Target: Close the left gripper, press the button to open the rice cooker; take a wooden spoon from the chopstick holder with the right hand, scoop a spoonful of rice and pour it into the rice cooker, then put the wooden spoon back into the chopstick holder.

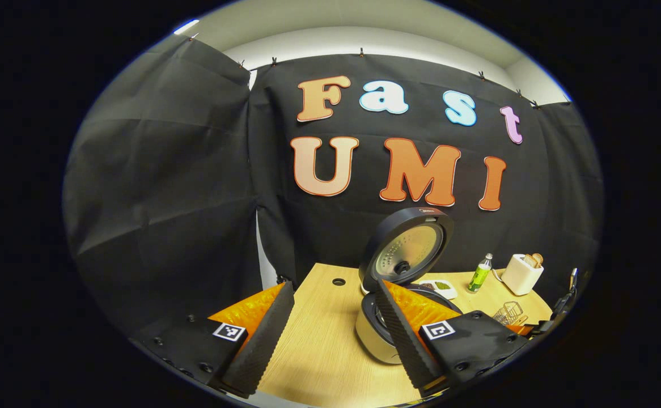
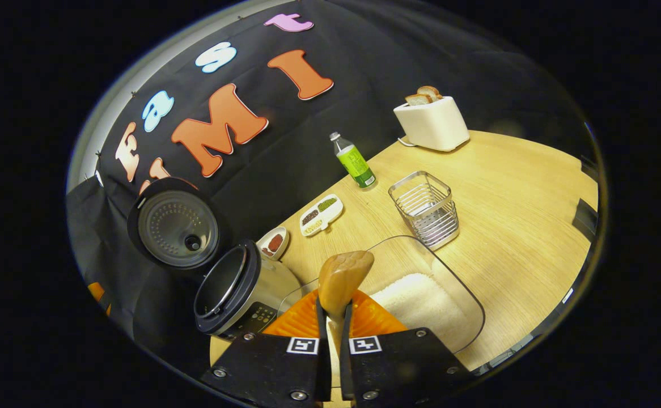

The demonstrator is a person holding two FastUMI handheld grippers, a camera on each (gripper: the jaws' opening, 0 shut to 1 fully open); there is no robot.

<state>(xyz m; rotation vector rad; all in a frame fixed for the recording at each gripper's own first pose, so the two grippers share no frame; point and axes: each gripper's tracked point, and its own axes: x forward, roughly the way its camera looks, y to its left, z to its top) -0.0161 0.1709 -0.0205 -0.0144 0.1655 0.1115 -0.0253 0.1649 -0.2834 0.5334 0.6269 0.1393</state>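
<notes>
Right tongs (image 2: 333,317) clamp smooth wooden spoon (image 2: 343,277) above grainy rice (image 2: 421,303); left tongs (image 1: 330,334) gape.

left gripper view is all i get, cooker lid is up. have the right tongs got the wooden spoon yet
observer: yes, the right tongs are shut on the wooden spoon, bowl pointing away.
operator: any rice on it
observer: none that I can see; it hangs over a clear tray holding the rice.
operator: holder empty then
observer: yes, the wire chopstick holder stands empty beyond the tray.
</notes>
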